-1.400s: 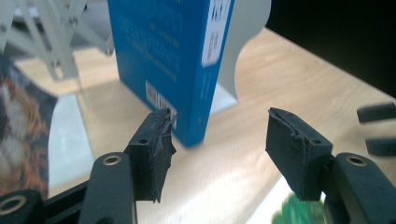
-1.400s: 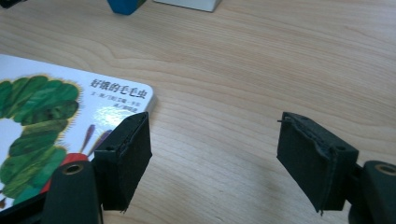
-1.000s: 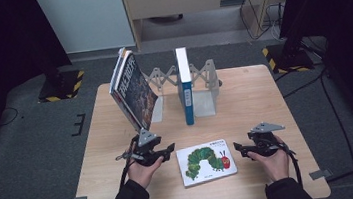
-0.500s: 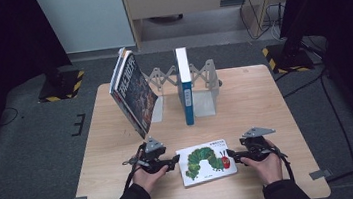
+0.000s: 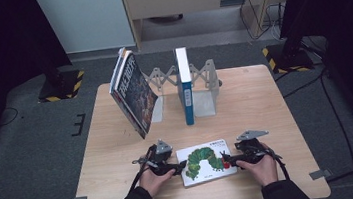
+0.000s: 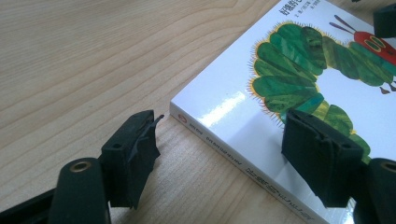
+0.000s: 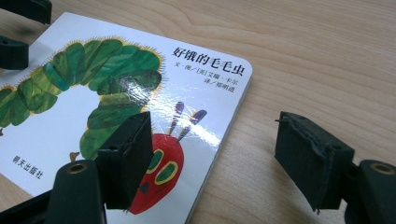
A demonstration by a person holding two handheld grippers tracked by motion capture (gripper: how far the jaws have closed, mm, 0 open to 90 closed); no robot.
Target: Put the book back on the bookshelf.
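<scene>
One caterpillar book (image 5: 205,161) lies flat at the table's (image 5: 265,99) near edge, its far corner cut off in both gripper views. Left gripper (image 5: 182,165), jaws just widening, and right gripper (image 5: 224,160) straddle opposite edges, gripping nothing.

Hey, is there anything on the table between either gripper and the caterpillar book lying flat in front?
Nothing visible. The left gripper sits at the caterpillar book's left edge and the right gripper at its right edge, each with open jaws straddling that edge and only bare table around them. The left jaws have just been opening.
</scene>
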